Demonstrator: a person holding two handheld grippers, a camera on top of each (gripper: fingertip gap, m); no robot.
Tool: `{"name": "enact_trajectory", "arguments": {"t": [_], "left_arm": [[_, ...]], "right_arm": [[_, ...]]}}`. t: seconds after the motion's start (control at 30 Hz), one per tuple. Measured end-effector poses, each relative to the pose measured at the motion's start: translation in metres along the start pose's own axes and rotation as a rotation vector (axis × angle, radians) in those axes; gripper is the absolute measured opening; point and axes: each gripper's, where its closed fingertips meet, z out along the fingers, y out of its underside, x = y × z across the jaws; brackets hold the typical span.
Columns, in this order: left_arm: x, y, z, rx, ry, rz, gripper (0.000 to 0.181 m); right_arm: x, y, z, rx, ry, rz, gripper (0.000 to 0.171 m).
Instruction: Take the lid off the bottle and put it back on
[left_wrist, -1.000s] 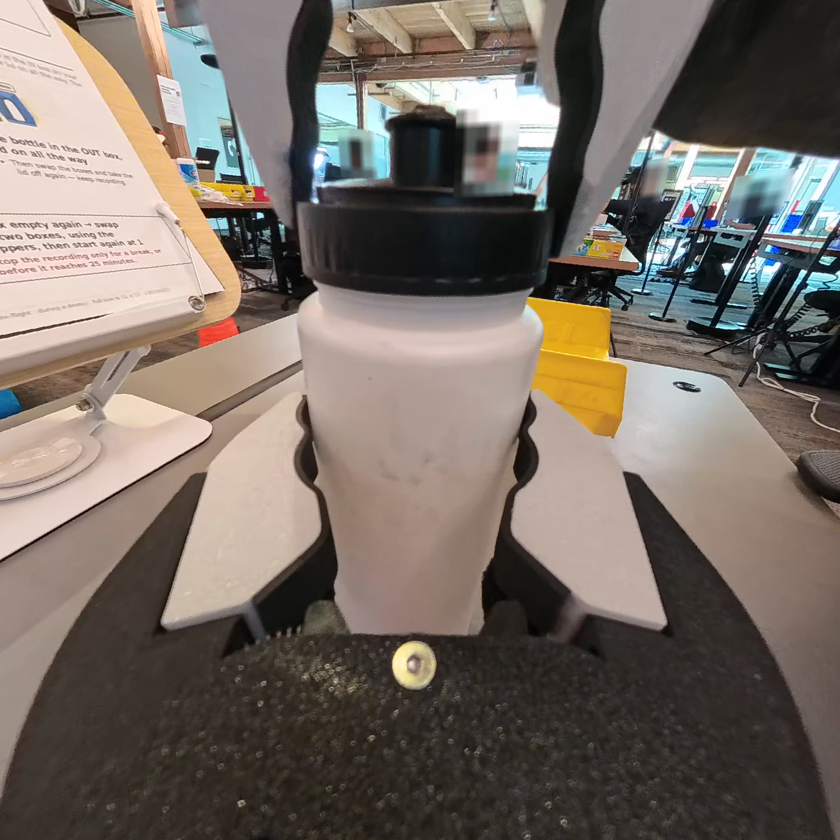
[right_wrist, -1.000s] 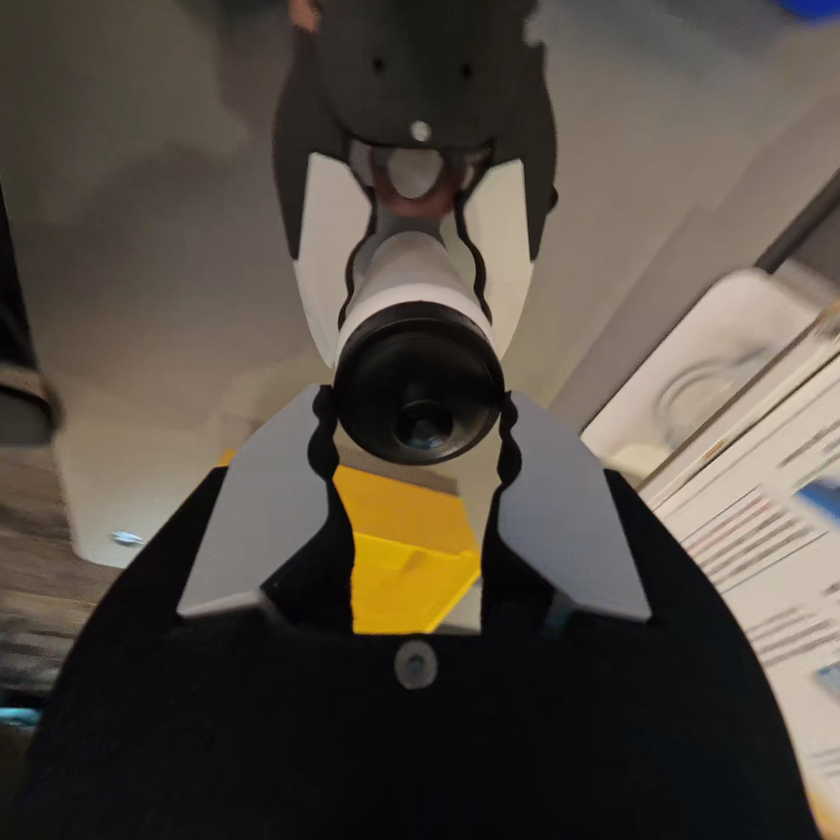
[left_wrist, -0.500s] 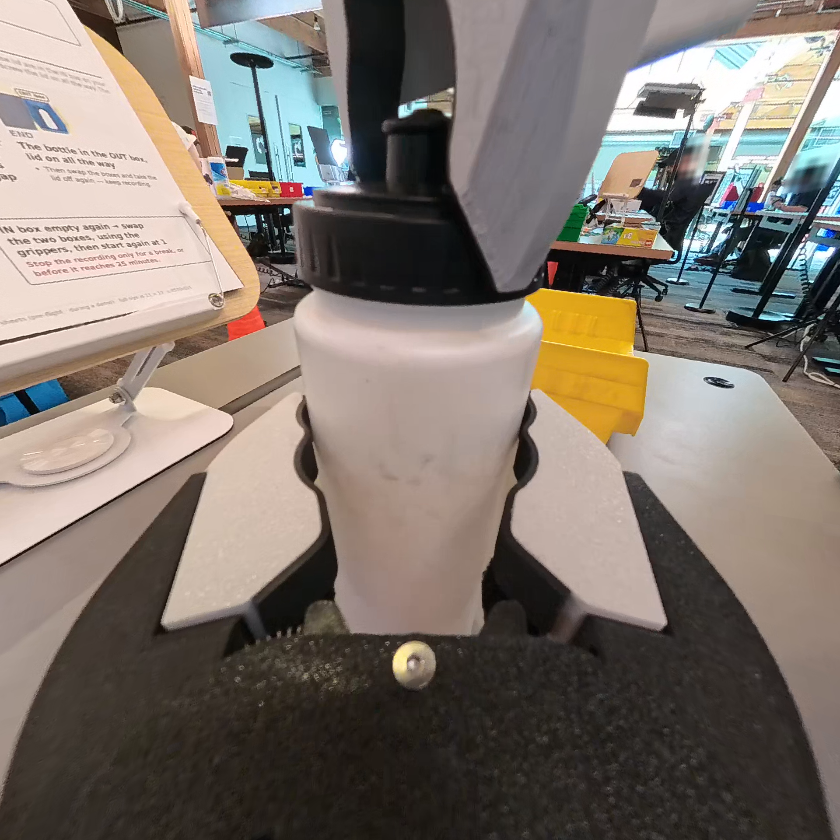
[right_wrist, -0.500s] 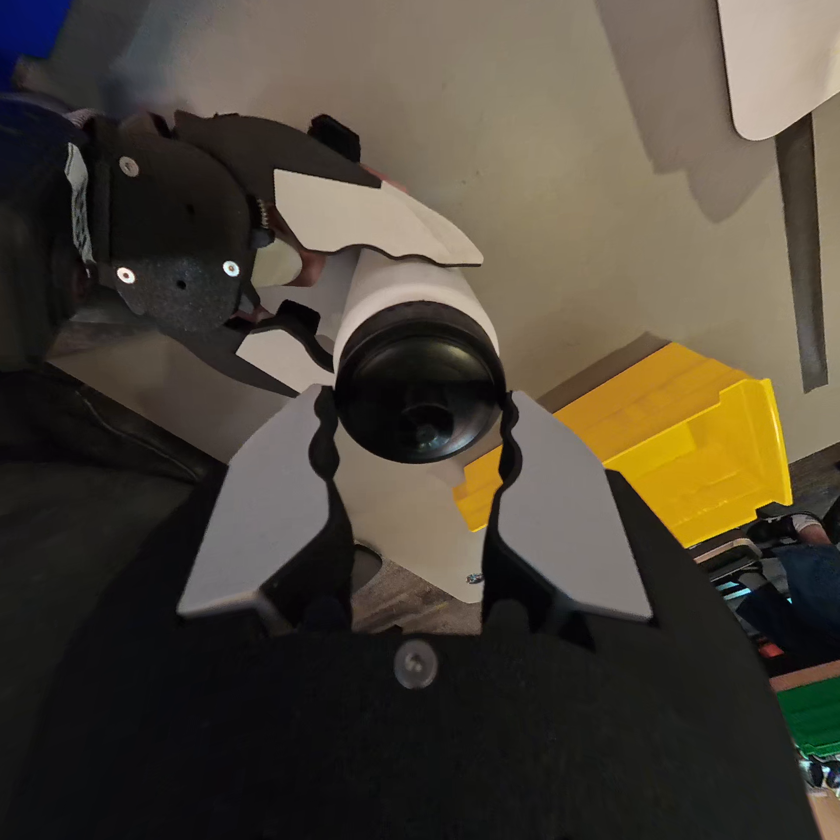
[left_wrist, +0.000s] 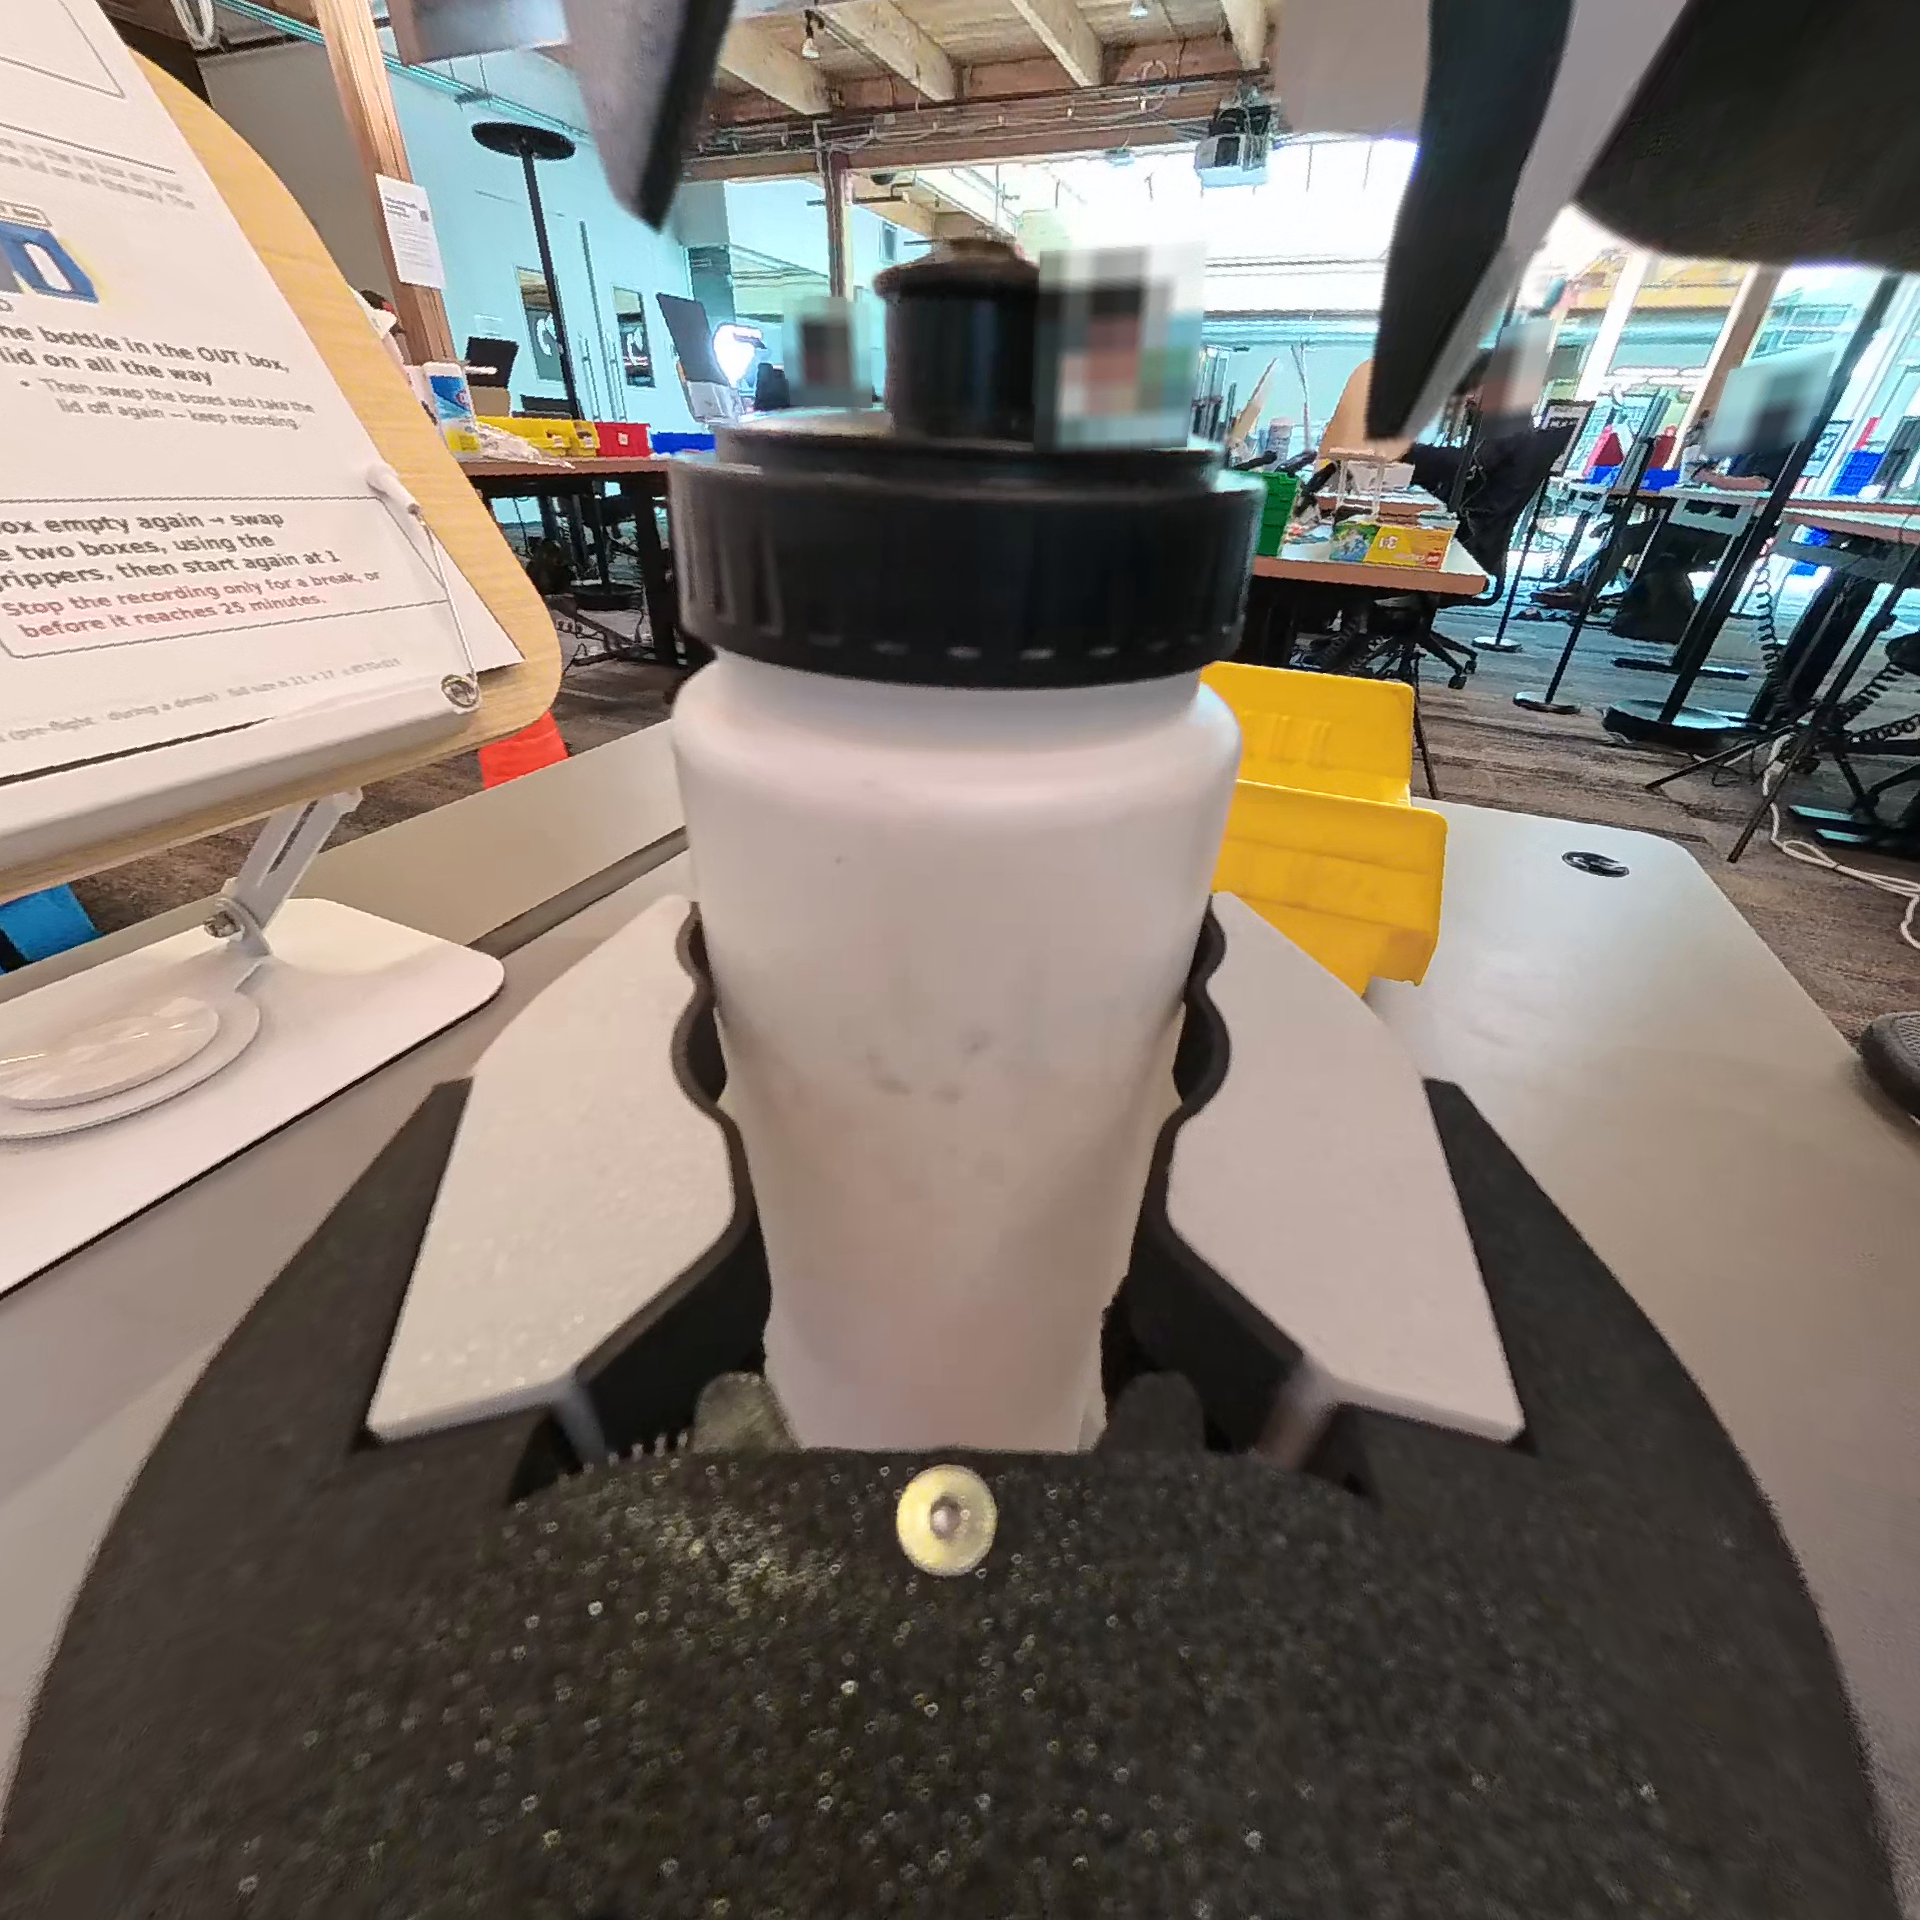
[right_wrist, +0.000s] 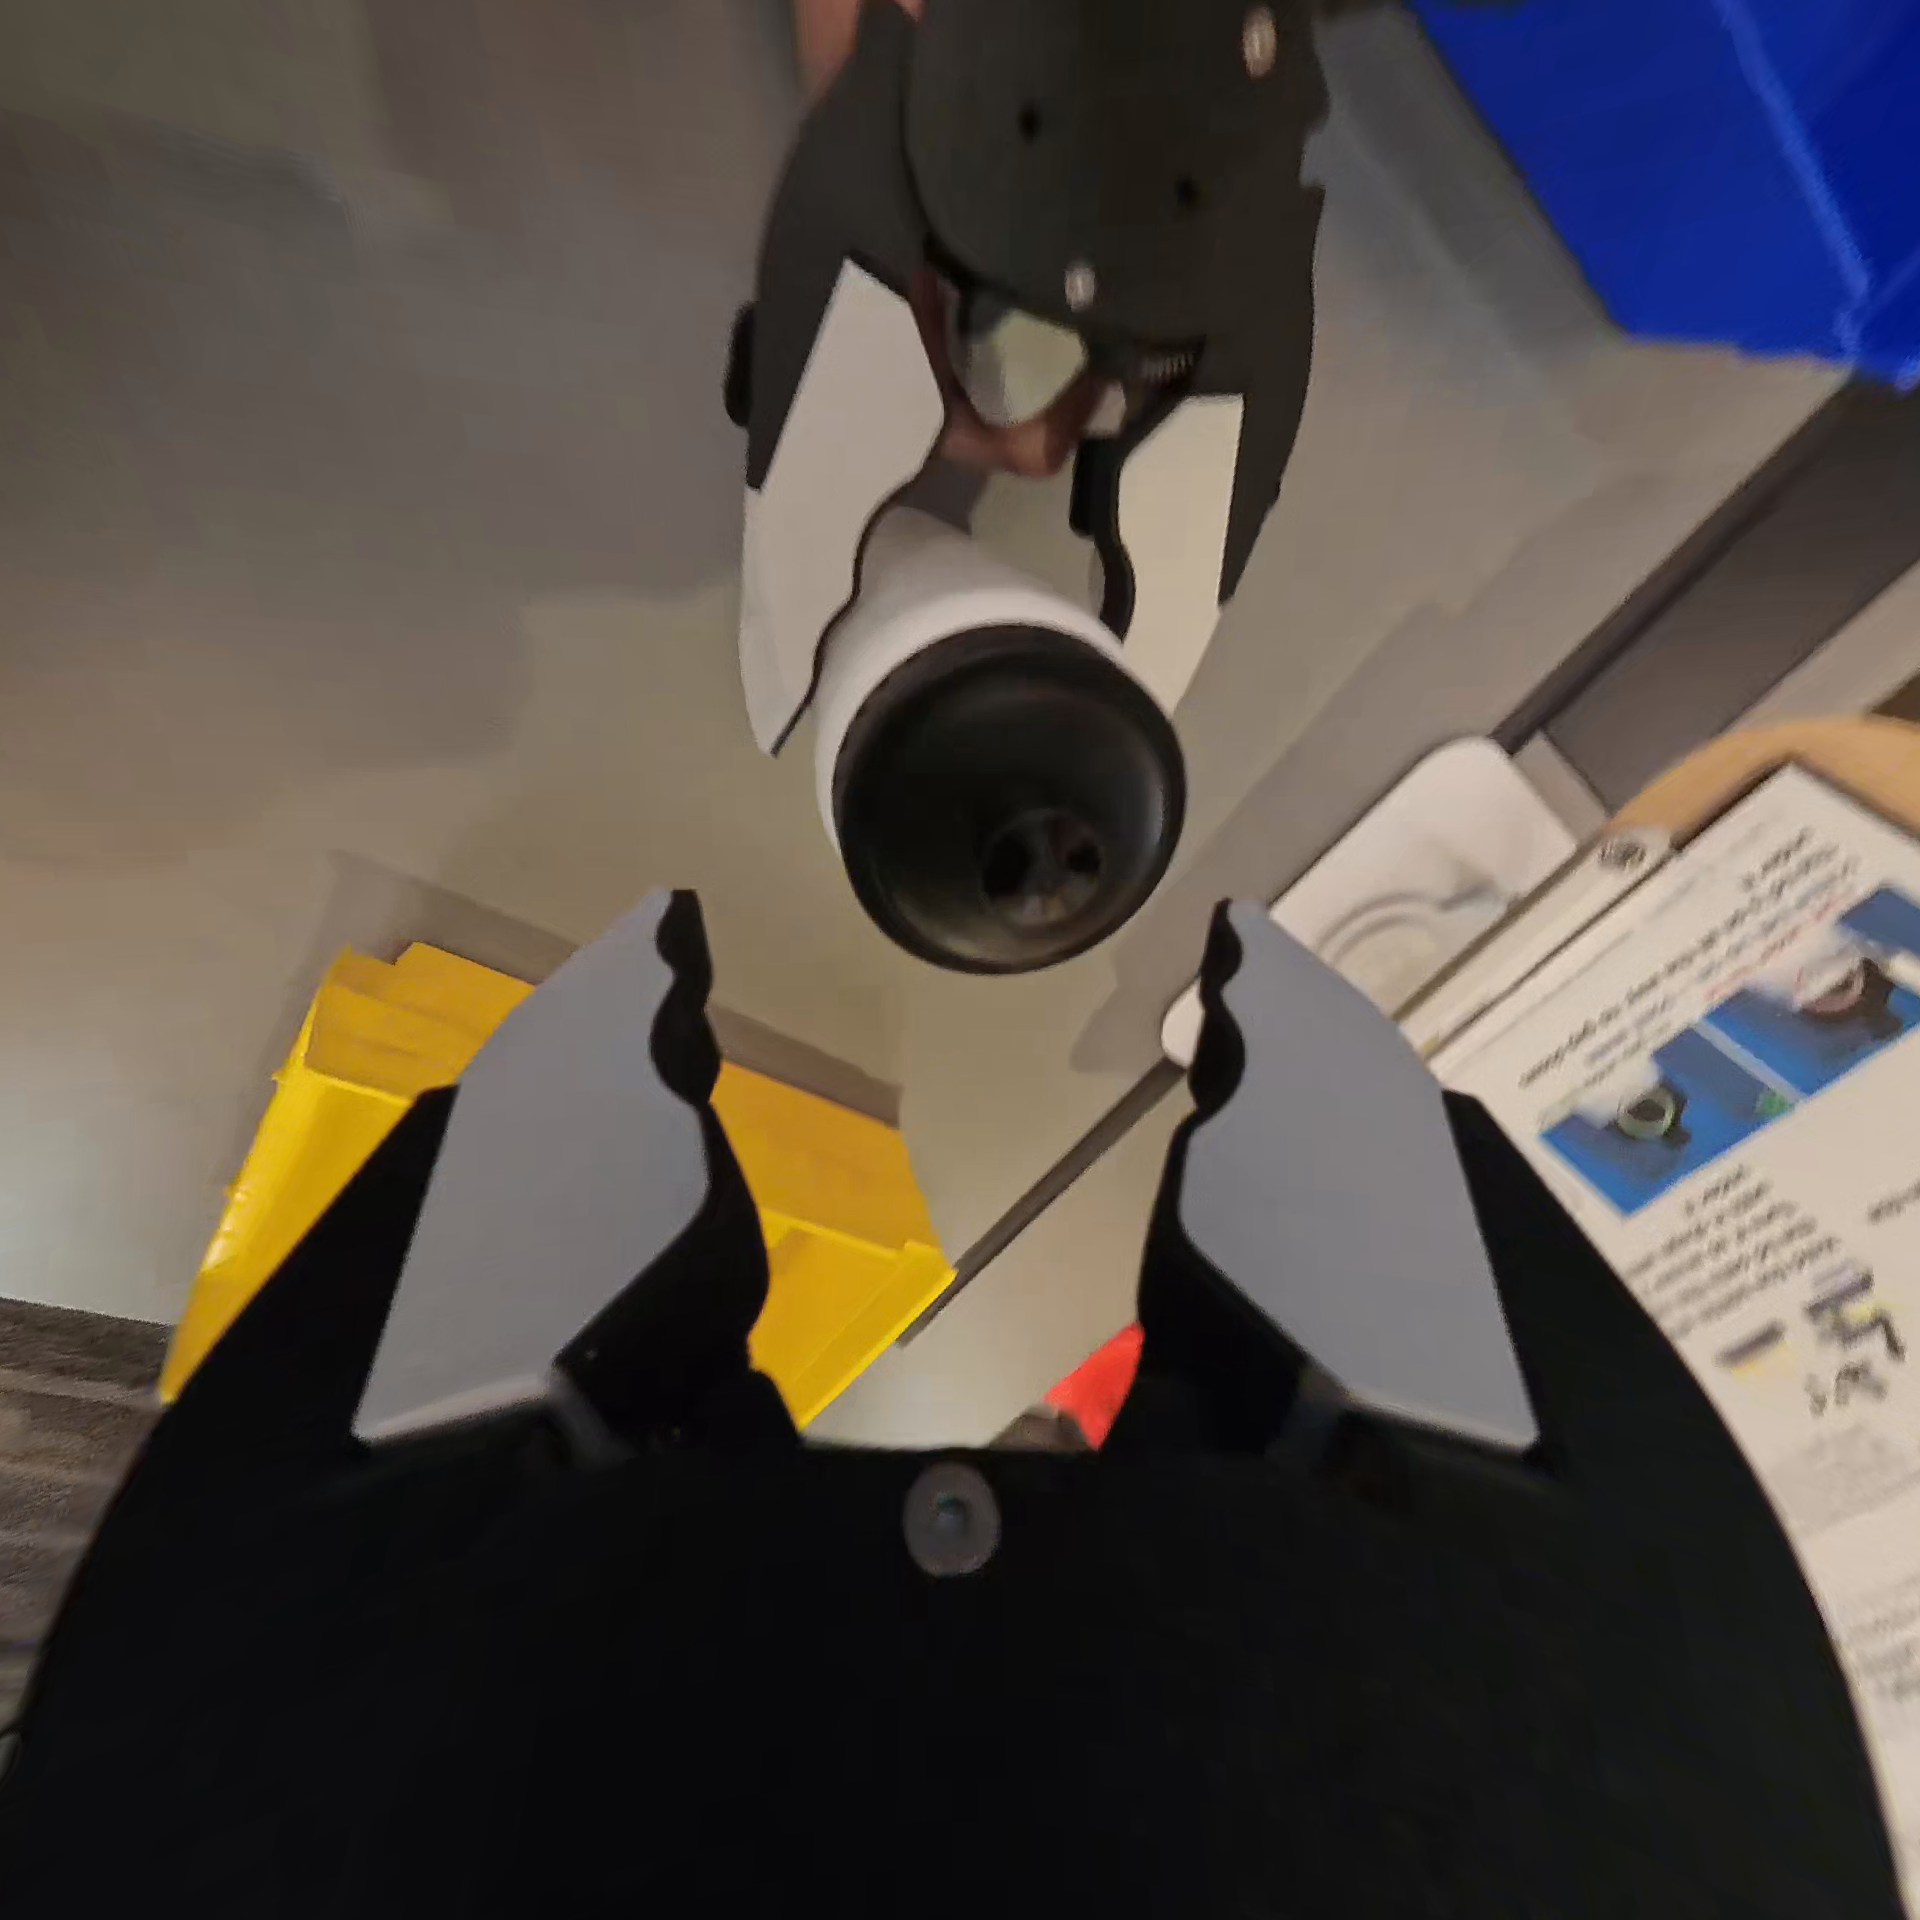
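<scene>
A white plastic bottle (left_wrist: 956, 997) with a black ribbed lid (left_wrist: 961, 566) and a black spout stands upright between my left gripper's (left_wrist: 948, 966) fingers, which are shut on its body. The lid sits on the bottle. My right gripper (right_wrist: 951, 925) is open and empty, above the lid and apart from it; its fingers (left_wrist: 1455, 208) show at the top of the left wrist view. In the right wrist view I look down on the lid (right_wrist: 1008, 810), the bottle (right_wrist: 935, 634) and the left gripper (right_wrist: 997, 582) beyond it.
A yellow bin (left_wrist: 1320, 821) stands on the grey table (left_wrist: 1621, 1039) behind the bottle, also in the right wrist view (right_wrist: 810, 1174). An instruction sheet on a white stand (left_wrist: 208, 499) is at the left. A blue bin (right_wrist: 1714, 156) is at the table's near side.
My right gripper was shut around the lid and turned about it; it has now opened and lifted clear. The left gripper still holds the bottle in the same place.
</scene>
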Motion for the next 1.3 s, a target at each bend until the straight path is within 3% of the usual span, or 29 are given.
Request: {"name": "enact_trajectory", "arguments": {"t": [0.13,0.37,0.53,0.83,1.1,1.3], "left_arm": [[0.001,0.0,0.0,0.001,0.009,-0.005,0.086],[0.002,0.001,0.0,0.003,0.023,-0.014,0.086],[0.002,0.001,0.0,0.0,0.02,-0.019,0.086],[0.001,0.001,-0.001,-0.007,-0.006,-0.021,0.086],[0.0,0.002,-0.005,-0.018,-0.041,-0.014,0.086],[0.0,0.002,-0.008,-0.03,-0.046,-0.008,0.086]], "right_arm": [[0.012,-0.016,0.001,0.159,-0.076,-0.123,0.072],[0.009,-0.012,0.014,0.154,-0.243,-0.201,0.064],[0.011,-0.013,0.014,0.128,-0.257,-0.102,0.061],[0.011,-0.012,0.015,0.101,-0.229,0.527,0.061],[0.012,-0.016,0.015,0.021,-0.117,1.338,0.062],[0.013,-0.02,0.016,0.028,-0.14,1.438,0.063]]}}
